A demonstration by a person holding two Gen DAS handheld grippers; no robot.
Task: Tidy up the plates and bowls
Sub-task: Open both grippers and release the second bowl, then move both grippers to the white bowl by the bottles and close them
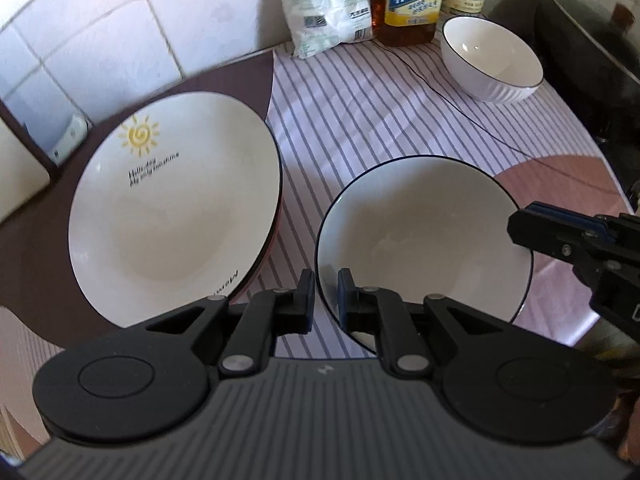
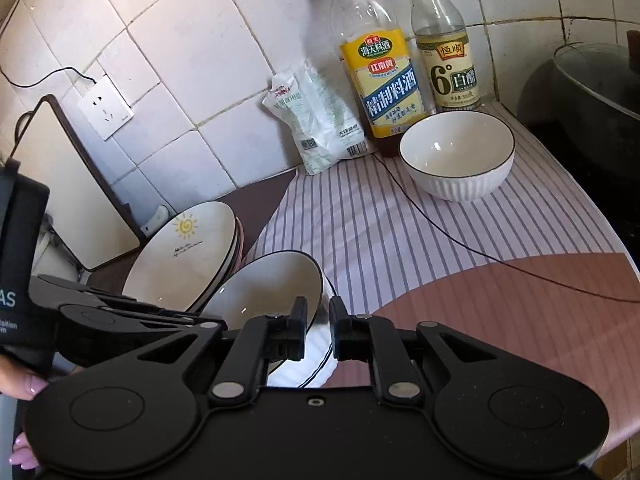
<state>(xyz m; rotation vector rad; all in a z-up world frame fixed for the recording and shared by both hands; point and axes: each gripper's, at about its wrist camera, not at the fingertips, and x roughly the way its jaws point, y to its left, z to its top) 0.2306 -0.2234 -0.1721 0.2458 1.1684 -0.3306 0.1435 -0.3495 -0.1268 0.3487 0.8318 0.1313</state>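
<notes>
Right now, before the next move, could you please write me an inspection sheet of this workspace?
Surface: striped cloth, with a dark mat under the plates.
Job's things: stack of sun-print plates on the mat; near bowl beside it; far bowl by the bottles.
Clutter: two bottles and a white bag against the wall.
Grippers: left hand-held gripper and right hand-held gripper each straddle the near bowl's rim on opposite sides, jaws narrowly apart.
Cables: thin black cable lies across the cloth, in front of the far bowl.
Surroundings: tiled wall, wall socket, dark pot at the right.
</notes>
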